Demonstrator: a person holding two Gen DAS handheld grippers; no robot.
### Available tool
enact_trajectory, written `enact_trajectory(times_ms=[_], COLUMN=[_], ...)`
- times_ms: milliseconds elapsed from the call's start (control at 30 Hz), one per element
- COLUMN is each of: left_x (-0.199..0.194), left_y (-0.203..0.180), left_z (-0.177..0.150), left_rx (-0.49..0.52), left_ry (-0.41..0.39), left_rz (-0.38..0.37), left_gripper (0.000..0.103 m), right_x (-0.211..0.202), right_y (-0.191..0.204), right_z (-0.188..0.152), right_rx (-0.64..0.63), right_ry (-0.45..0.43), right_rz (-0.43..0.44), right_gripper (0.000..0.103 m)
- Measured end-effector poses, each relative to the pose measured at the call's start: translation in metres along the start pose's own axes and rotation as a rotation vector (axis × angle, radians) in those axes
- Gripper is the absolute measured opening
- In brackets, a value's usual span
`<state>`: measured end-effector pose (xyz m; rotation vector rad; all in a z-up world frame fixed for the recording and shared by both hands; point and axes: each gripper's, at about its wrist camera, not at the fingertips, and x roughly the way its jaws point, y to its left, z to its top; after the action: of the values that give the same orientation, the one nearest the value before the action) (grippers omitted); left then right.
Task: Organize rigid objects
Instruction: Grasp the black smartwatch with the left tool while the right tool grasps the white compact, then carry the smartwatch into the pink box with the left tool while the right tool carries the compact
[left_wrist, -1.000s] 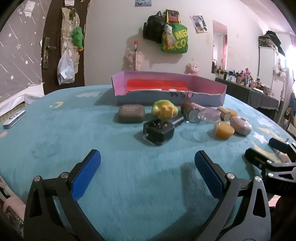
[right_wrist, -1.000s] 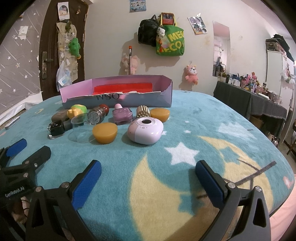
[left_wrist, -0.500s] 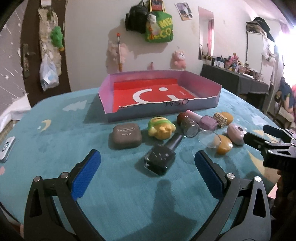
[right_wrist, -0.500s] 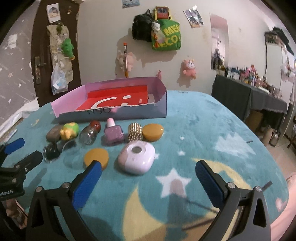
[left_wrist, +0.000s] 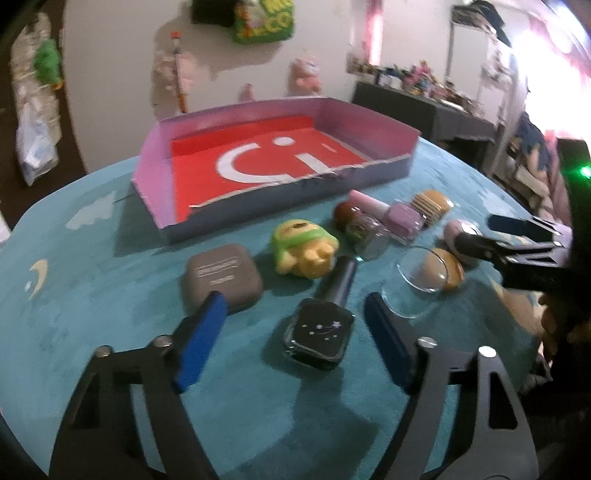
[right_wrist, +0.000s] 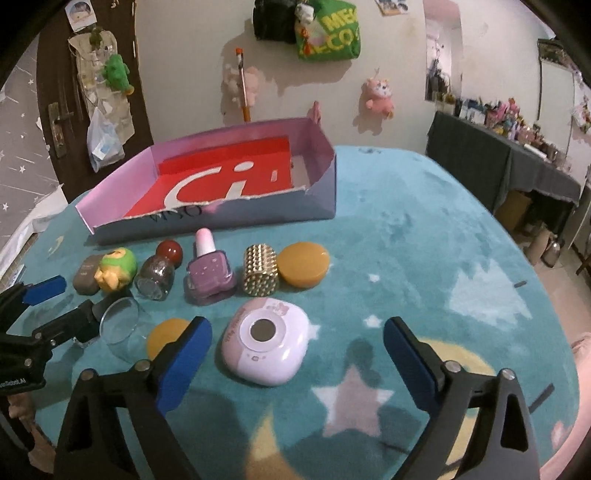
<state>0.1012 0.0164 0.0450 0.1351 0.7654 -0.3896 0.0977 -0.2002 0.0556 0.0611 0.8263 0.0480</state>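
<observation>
L gripper (left_wrist: 295, 334) fingers half-closed and closing round the dark nail-polish bottle (left_wrist: 319, 338), no contact yet. R gripper (right_wrist: 297, 354) wide, narrowing over the pink case (right_wrist: 267, 345), empty. Risk: L nudges the clear glass cup (left_wrist: 415, 286); I'd go slow.

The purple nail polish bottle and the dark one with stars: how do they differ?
The purple nail polish bottle is lilac with a pale pink cap; the dark bottle is black with a dark cap. The purple one lies beside the gold studded cylinder, the dark one between the left gripper's fingers, untouched. Both lie on the teal blanket.
</observation>
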Motion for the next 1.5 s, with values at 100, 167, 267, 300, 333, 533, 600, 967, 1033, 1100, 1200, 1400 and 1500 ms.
enact_trajectory(times_ms=[100, 167, 267, 300, 333, 533, 600, 967, 1033, 1100, 1200, 1400, 1500], left_x=[0.007, 0.015, 0.017, 0.016, 0.015, -0.002, -0.007, -0.018, -0.019, -0.019, -0.024, -0.028, -0.019], left_y=[-0.002, -0.004, -0.009, -0.010, -0.010, -0.011, -0.012, -0.008, -0.007, -0.006, -0.005, 0.004, 0.012], left_z=[0.002, 0.003, 0.003, 0.003, 0.003, 0.013, 0.017, 0.023, 0.024, 0.024, 0.027, 0.051, 0.068], left_rx=[0.019, 0.024, 0.039, 0.040, 0.034, 0.004, -0.003, -0.063, -0.073, -0.079, -0.085, -0.078, -0.069], left_ry=[0.029, 0.060, 0.053, 0.051, 0.051, -0.009, -0.030, -0.067, -0.072, -0.078, -0.098, -0.141, -0.142], left_rz=[-0.034, -0.071, -0.065, -0.064, -0.065, -0.045, -0.026, 0.033, 0.040, 0.042, 0.050, 0.076, 0.096], left_gripper=[0.052, 0.038, 0.037, 0.037, 0.037, 0.037, 0.037, 0.037, 0.037, 0.037, 0.036, 0.036, 0.036], right_x=[0.006, 0.009, 0.010, 0.009, 0.008, -0.003, -0.008, -0.011, -0.009, -0.008, -0.007, -0.005, 0.005], right_y=[-0.001, -0.001, 0.001, 0.003, 0.003, 0.000, 0.001, 0.005, 0.006, 0.007, 0.009, 0.010, 0.012], right_z=[0.000, 0.000, -0.002, -0.003, -0.003, 0.003, 0.008, 0.035, 0.037, 0.039, 0.044, 0.064, 0.084], right_rx=[0.008, 0.013, -0.003, -0.010, -0.011, -0.012, -0.020, -0.064, -0.072, -0.079, -0.089, -0.116, -0.147], right_ry=[0.023, 0.037, 0.043, 0.043, 0.037, 0.014, -0.002, -0.035, -0.034, -0.032, -0.034, -0.056, -0.065], right_rz=[0.013, 0.032, 0.069, 0.080, 0.089, 0.129, 0.139, 0.225, 0.231, 0.238, 0.248, 0.271, 0.272], right_gripper=[0.084, 0.077, 0.061, 0.056, 0.054, 0.054, 0.054, 0.054, 0.054, 0.054, 0.054, 0.054, 0.054])
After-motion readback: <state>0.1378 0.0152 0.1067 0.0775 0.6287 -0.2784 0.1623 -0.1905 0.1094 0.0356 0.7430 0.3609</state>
